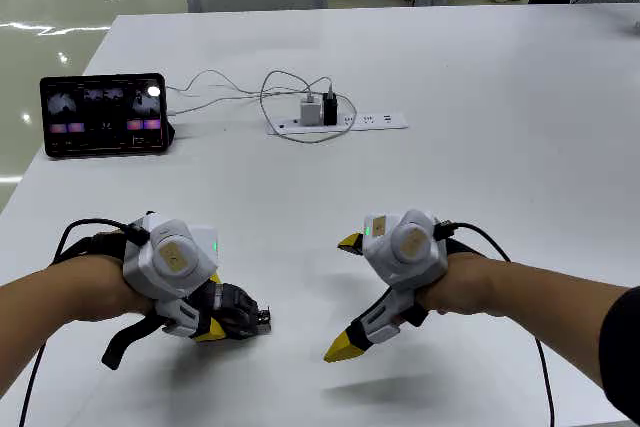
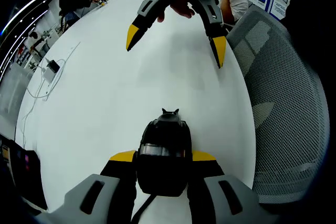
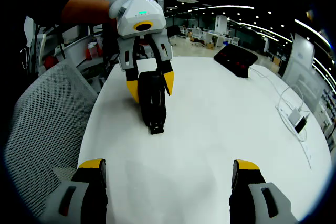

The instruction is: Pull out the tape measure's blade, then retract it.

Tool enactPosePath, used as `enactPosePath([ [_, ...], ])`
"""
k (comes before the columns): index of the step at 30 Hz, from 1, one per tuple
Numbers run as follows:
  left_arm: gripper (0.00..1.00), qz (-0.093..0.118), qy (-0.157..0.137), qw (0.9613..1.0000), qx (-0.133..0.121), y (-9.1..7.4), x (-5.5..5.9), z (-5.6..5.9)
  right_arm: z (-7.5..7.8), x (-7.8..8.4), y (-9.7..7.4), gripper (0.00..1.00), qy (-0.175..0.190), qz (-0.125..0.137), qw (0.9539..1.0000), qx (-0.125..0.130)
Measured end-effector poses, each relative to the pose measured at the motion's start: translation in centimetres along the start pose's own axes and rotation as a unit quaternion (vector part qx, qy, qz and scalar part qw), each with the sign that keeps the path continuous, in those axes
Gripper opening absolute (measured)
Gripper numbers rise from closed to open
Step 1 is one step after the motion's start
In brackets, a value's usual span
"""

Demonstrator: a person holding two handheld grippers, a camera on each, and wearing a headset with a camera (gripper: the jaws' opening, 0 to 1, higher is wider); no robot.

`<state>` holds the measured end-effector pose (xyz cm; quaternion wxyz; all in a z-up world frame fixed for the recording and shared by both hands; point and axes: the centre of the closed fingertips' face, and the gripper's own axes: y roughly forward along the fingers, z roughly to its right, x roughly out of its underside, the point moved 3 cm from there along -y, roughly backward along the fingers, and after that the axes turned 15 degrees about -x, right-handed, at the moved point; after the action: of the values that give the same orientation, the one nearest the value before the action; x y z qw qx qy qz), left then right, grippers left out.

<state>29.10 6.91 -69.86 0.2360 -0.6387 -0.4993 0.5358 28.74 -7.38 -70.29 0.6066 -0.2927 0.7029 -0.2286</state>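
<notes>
Nearest the head camera, at the near edge of the white counter [image 1: 480, 127], the person's two hands each hold a gripper, with the forearms coming in from the left and right. On the left, the left gripper [image 1: 215, 315] has its yellow-tipped jaws clamped on the sides of the black tape measure [image 1: 242, 311]. The case points right, toward the other gripper. Its small hook tab [image 2: 169, 112] sits at the mouth of the case, at the end away from the left hand [image 1: 95, 287]. The case is low at the counter, but whether it touches the surface is not clear. On the right, apart from the tape measure, the right gripper [image 1: 345, 295] faces it with its jaws wide apart and nothing between them. Further back on the counter, to the left, a tablet [image 1: 103, 114] stands with its screen lit. A white power strip [image 1: 340, 122] lies near the middle, carrying a white charger [image 1: 310, 110] and a black charger [image 1: 329, 107], with thin cables [image 1: 230, 87] looping beside it. A grey mesh chair [image 2: 283, 103] stands at the near side of the counter.
</notes>
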Motion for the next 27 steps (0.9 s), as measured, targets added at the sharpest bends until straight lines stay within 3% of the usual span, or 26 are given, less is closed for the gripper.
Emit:
enactPosePath([
  [8,0.31,0.001,-0.011,0.9999,-0.005,0.0,0.0,0.0,-0.1,-0.9,2.6,0.99,-0.006,-0.014,0.9997,-0.021],
  [13,0.31,0.002,-0.005,0.9999,-0.011,-0.1,0.0,0.2,-0.1,-1.7,3.5,0.99,-0.006,-0.015,0.9995,-0.027],
  [23,0.31,0.024,-0.022,0.9994,-0.007,0.0,0.0,0.0,0.4,-3.0,4.6,0.99,-0.005,-0.007,0.9994,-0.032],
  [24,0.31,0.024,-0.022,0.9995,-0.006,0.0,0.0,0.0,0.4,-3.1,4.6,0.94,-0.011,-0.008,0.9993,-0.036],
  [25,0.31,0.024,-0.021,0.9995,-0.005,0.0,0.0,0.0,0.4,-3.3,4.6,0.82,-0.019,-0.008,0.9991,-0.037],
  [27,0.31,0.024,-0.023,0.9994,-0.004,0.1,0.0,0.0,0.7,-3.6,4.8,0.73,-0.02,-0.004,0.9993,-0.03],
])
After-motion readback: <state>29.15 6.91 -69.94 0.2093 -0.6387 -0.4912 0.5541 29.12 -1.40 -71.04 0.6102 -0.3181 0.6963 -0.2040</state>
